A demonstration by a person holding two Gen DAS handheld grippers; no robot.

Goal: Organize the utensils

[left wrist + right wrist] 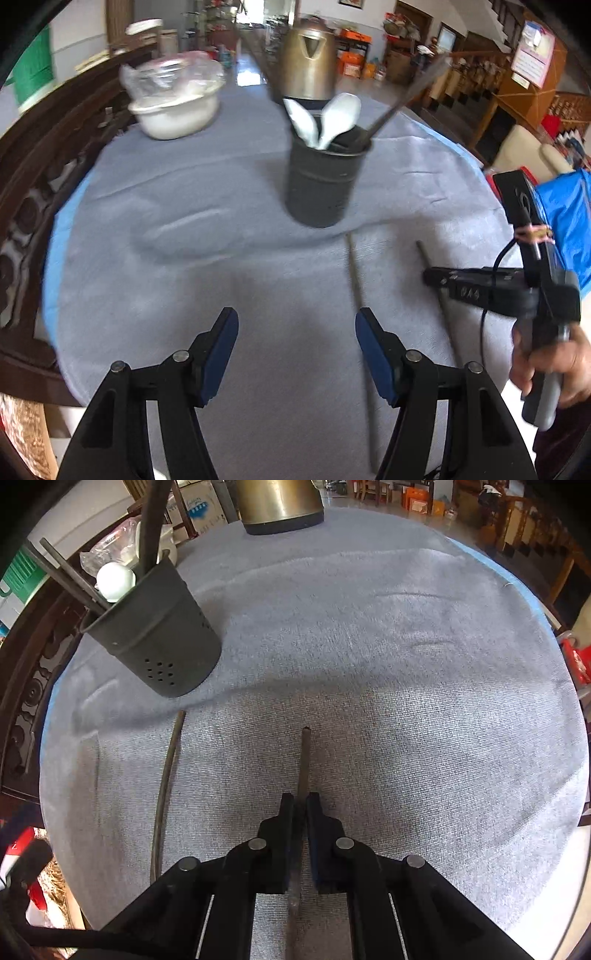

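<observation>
While one chopstick lies loose, right hand-held gripper pinches another.

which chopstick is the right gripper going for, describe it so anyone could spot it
On the grey cloth, in front of the dark utensil holder, two thin dark chopsticks lie roughly parallel. It is the right-hand chopstick, the one running between the right gripper fingers; the other chopstick lies free to its left.

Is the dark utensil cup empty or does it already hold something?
Not empty. The dark cup stands upright with white spoons and dark chopsticks sticking out.
</observation>
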